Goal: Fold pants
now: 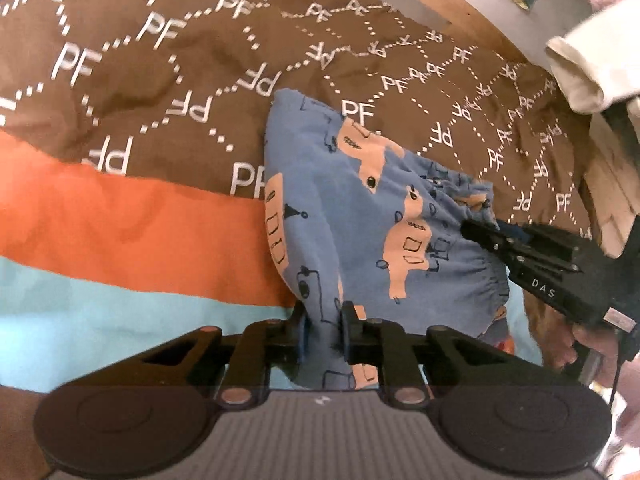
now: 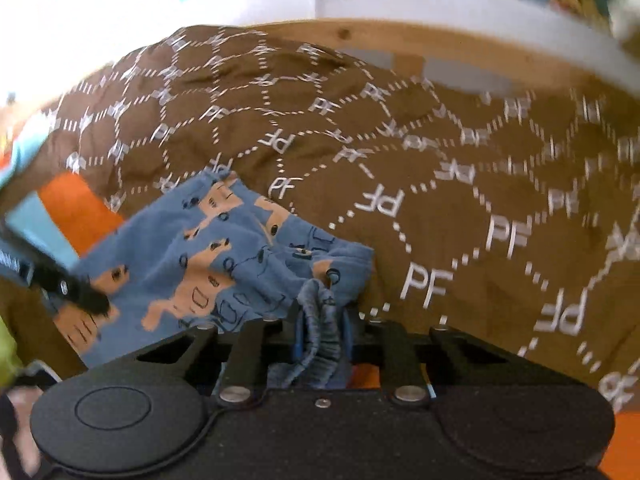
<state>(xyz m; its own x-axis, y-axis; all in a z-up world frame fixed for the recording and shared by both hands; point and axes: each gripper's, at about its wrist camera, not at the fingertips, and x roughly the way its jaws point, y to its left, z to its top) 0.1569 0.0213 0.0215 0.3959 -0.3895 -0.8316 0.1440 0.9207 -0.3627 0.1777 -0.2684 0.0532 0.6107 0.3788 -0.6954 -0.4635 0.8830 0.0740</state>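
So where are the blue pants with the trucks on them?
The pants lie on the brown blanket in the middle of both views, pinched between the left gripper and the right gripper, beside the orange stripe.

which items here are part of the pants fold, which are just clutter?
In the job:
- blue printed pants
- left gripper, jaws shut on the pants
- right gripper, jaws shut on the gathered waistband

Lying about:
- brown PF-print blanket
- cream cloth at the bed edge
- wooden bed frame
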